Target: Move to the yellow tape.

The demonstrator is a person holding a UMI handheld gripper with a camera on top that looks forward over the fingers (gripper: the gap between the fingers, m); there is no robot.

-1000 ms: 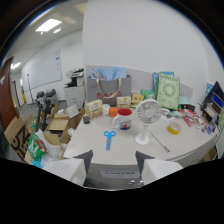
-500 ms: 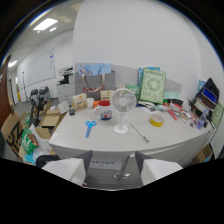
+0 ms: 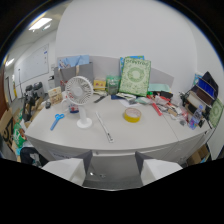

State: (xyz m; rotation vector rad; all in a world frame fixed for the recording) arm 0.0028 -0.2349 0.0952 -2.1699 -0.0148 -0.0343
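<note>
A roll of yellow tape [image 3: 132, 115] lies flat on the white table [image 3: 125, 137], well beyond my fingers and a little right of the line between them. My gripper [image 3: 112, 167] hangs in front of the table's near edge, open, with nothing between its two pale fingertips [image 3: 67, 167]. A wide gap separates the two tips.
A small white desk fan [image 3: 80, 100] stands left of the tape. A white ruler [image 3: 105, 127] lies between fan and tape, blue scissors [image 3: 56, 120] further left. A green box [image 3: 135, 76] leans on the back wall. Clutter and a laptop [image 3: 202, 92] fill the right side.
The view has swung right and closer to the table. The fan and scissors slid left, and the yellow tape has come from the right side to nearly ahead of my fingers.
</note>
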